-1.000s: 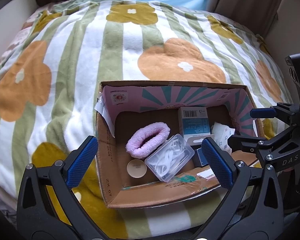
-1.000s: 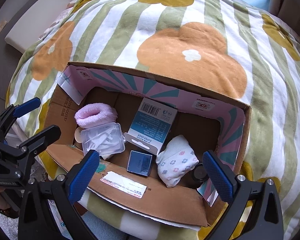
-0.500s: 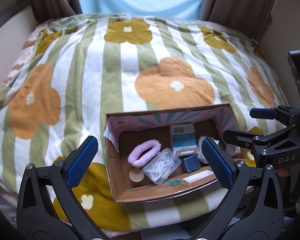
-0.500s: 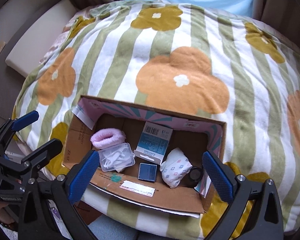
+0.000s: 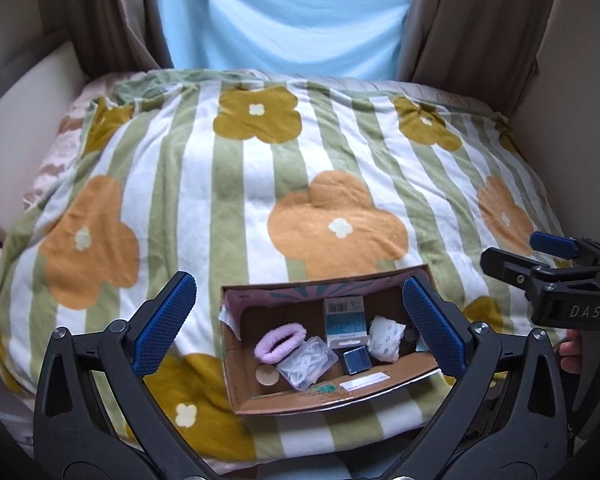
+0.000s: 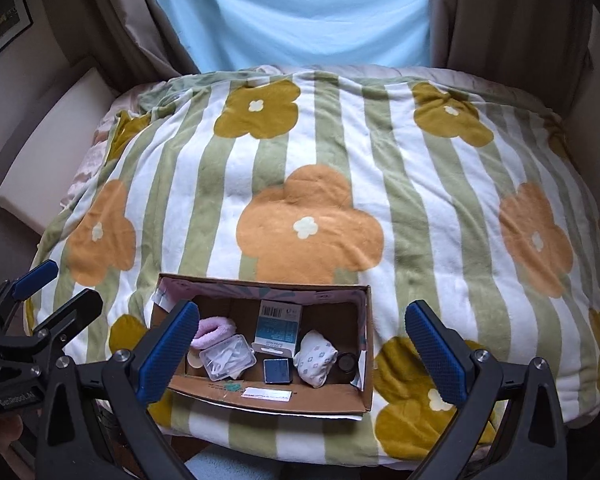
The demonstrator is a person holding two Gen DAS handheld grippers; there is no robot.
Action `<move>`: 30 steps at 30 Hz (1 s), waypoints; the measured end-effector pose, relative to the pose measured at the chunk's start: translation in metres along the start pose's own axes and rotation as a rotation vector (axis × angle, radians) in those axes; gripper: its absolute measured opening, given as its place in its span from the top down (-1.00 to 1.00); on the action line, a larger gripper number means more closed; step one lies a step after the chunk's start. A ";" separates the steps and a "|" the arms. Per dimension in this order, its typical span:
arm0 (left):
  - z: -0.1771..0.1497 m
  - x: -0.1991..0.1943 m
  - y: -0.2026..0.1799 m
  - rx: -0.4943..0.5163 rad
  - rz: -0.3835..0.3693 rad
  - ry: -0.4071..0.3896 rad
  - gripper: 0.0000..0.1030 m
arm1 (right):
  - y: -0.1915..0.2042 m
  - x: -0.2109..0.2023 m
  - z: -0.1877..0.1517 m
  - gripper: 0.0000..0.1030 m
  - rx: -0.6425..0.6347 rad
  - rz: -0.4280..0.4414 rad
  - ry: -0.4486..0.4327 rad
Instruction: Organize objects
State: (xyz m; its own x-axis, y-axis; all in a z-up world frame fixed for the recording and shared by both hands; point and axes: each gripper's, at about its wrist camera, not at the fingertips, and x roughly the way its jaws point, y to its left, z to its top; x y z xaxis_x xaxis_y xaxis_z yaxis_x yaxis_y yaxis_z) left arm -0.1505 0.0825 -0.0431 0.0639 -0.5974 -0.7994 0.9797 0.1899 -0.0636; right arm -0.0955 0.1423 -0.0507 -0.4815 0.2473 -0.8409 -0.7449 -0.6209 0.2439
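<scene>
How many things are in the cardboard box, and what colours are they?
Pink: 1, fluffy scrunchie
Clear: 1, plastic case
Blue: 2, packet, small square case
White: 1, dotted pouch
Tan: 1, round disc
Black: 1, small jar
Total: 7

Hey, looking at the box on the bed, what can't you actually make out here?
- Blue carton, both views: print too small to read.
- Dark round item, right wrist view: in the cardboard box's shadowed corner, unidentifiable; left wrist view: partly behind a blue finger.
- Clear case, both views: white contents indistinct.
</scene>
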 end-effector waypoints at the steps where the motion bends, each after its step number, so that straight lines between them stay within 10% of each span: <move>1: 0.002 -0.003 0.000 0.004 0.004 -0.009 -1.00 | -0.002 -0.004 0.001 -0.99 0.007 -0.009 -0.013; 30: 0.020 -0.001 0.011 -0.004 0.026 -0.031 -1.00 | -0.011 -0.019 0.020 -0.99 0.044 -0.031 -0.104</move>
State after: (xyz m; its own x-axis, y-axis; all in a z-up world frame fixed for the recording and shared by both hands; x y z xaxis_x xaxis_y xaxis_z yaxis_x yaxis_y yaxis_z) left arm -0.1359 0.0701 -0.0312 0.0956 -0.6160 -0.7820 0.9769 0.2089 -0.0451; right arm -0.0870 0.1593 -0.0276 -0.5020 0.3431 -0.7939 -0.7785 -0.5792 0.2419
